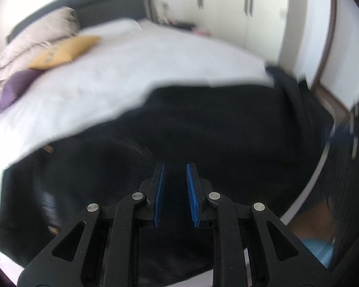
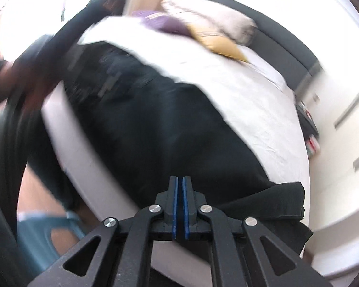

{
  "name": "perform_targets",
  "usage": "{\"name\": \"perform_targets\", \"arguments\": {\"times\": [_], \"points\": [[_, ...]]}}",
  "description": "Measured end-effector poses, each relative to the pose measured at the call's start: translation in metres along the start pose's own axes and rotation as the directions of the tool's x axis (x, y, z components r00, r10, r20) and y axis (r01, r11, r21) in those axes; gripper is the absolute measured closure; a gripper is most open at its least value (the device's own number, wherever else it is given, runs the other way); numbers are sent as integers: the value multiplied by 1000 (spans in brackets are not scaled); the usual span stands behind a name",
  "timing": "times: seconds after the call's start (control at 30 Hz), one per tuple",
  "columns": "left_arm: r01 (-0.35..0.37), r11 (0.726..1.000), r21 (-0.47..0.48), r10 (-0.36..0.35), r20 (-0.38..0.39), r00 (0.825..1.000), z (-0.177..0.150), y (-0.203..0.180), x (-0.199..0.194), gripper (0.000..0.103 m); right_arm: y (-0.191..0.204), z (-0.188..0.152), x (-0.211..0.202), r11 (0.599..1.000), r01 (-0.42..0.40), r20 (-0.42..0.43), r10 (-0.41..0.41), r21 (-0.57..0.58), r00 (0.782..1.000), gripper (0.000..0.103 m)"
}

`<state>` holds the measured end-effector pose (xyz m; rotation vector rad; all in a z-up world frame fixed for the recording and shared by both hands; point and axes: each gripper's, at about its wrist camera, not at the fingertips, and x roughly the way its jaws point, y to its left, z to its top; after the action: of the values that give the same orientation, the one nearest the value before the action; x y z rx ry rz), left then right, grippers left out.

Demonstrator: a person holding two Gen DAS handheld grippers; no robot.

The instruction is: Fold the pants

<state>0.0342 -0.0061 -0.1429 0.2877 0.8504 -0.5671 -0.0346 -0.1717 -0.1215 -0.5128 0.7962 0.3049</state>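
Note:
Black pants (image 1: 203,129) lie spread along the near edge of a white bed (image 1: 136,71). My left gripper (image 1: 175,167) hovers just above the dark cloth with its blue pads a small gap apart and nothing between them. In the right wrist view the pants (image 2: 160,124) run across the bed (image 2: 263,110), with one end (image 2: 275,203) hanging over the bed edge. My right gripper (image 2: 180,179) is above that end with its pads almost together; no cloth shows between them. Both views are blurred by motion.
Beige (image 1: 36,43), yellow (image 1: 62,52) and purple (image 1: 9,91) pillows lie at the head of the bed by a dark headboard (image 1: 103,2). White wardrobe doors (image 1: 227,0) stand behind. The other arm (image 2: 47,47) and a blue stool (image 2: 43,234) are at left.

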Motion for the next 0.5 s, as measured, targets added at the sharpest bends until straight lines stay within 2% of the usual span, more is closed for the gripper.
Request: {"name": "perform_targets", "arguments": {"times": [0.03,0.1,0.2,0.27,0.4,0.5], "points": [[1,1000,30,1,-47,999,-11,-9,10,85,-7,7,7,1000,-9,-3,9,20,1000,99],[-31,998,58,33,-29,999,-26,-16,9,85,-13,17,26,999,-26,-29,26,26,999,99],[-12,999,39,14,-27,1000,-32,-15,3,85,-15,19,62,997,-59,-138,64,40,988,99],[-4,999,33,5,-29,1000,-35,-12,1,85,-12,9,79,997,-56,-240,66,48,969,99],[-18,998,61,20,-43,999,-37,-19,-5,85,-8,-15,67,995,-26,-296,55,99,954,96],[-19,997,70,22,-51,998,-38,-22,0,85,-20,-26,47,970,-77,-294,145,229,945,96]]}}
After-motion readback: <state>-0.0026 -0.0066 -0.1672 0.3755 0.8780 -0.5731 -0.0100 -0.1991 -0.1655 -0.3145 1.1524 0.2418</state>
